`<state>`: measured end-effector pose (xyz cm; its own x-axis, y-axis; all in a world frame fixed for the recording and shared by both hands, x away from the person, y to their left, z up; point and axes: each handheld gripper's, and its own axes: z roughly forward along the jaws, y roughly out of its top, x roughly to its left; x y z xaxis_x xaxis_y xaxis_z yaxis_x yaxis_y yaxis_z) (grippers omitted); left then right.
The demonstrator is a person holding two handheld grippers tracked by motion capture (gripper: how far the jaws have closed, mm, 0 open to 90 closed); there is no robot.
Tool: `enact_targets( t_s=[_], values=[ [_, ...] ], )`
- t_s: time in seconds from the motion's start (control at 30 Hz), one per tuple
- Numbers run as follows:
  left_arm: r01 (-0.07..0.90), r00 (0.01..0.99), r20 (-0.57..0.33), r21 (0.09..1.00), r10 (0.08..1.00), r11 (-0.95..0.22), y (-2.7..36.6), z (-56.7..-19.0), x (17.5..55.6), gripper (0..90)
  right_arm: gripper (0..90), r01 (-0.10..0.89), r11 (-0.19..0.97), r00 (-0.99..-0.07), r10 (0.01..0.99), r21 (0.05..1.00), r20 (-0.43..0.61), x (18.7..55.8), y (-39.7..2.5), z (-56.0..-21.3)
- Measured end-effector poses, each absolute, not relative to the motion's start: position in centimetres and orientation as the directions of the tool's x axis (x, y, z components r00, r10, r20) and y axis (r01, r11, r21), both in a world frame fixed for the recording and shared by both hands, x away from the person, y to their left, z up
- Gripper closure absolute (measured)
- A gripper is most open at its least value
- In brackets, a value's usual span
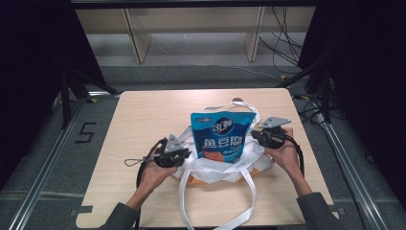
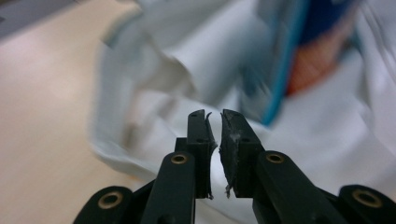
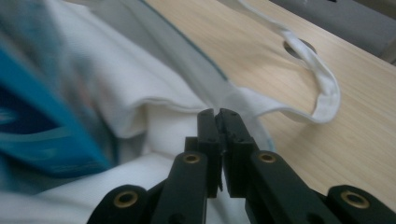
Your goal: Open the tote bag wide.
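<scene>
Item: white tote bag point(image 1: 225, 167), lying crumpled at mid-table point(image 1: 143, 115), long straps trailing toward my near edge and one looping past the far side. Blue snack pouch point(image 1: 221, 136) stands upright in its mouth, half sunk.

Left gripper point(image 1: 178, 154): I hold it at the bag's left rim, jaws nearly closed with a sliver of white cloth between them, apparently to keep the mouth spread.

Right gripper point(image 1: 262, 135): at the right rim beside the pouch, jaws pressed together on a fold of cloth.

Both forearms come in low, wrists angled inward.
</scene>
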<state>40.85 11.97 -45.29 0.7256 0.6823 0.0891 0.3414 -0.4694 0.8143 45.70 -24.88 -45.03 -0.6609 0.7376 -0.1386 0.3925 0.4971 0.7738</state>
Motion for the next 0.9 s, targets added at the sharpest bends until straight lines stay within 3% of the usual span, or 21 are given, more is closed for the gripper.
enact_targets(
  t_s=[0.1,0.23,0.27,0.43,0.5,0.63,0.8,0.9],
  values=[
    [0.323,0.686,0.129,0.828,0.716,-0.458,12.5,-44.6,42.4,81.1,88.1,0.374,0.522,-0.686,0.712,0.767,-0.15,44.9,-24.4,-44.8],
    [0.408,0.646,0.071,0.81,0.76,-0.422,13.4,-46.9,45.2,82.8,88.2,0.404,0.55,-0.697,0.703,0.731,-0.143,44.3,-23.9,-45.8],
    [0.447,0.637,0.041,0.794,0.77,-0.412,13.3,-47.7,45.1,83.5,88.2,0.423,0.554,-0.697,0.705,0.717,-0.133,44.3,-23.9,-46.1],
    [0.49,0.657,0.056,0.726,0.752,-0.482,13.1,-50.2,45.5,85.1,90.0,0.458,0.55,-0.699,0.708,0.699,-0.099,44.7,-23.9,-47.9],
    [0.49,0.645,0.044,0.742,0.763,-0.457,12.9,-50.4,45.4,85.0,90.0,0.464,0.56,-0.705,0.703,0.686,-0.098,44.8,-23.9,-48.4],
    [0.494,0.637,0.026,0.754,0.771,-0.434,13.0,-50.0,45.3,84.0,90.0,0.452,0.597,-0.713,0.688,0.662,-0.134,44.9,-23.2,-50.2],
    [0.457,0.648,0.007,0.797,0.762,-0.396,13.1,-48.1,44.0,82.0,88.6,0.451,0.597,-0.718,0.685,0.663,-0.128,44.5,-23.4,-48.8],
    [0.436,0.664,-0.006,0.816,0.748,-0.38,13.0,-46.9,42.7,82.3,88.5,0.445,0.539,-0.706,0.703,0.715,-0.091,44.0,-23.8,-47.4]
  ],
)
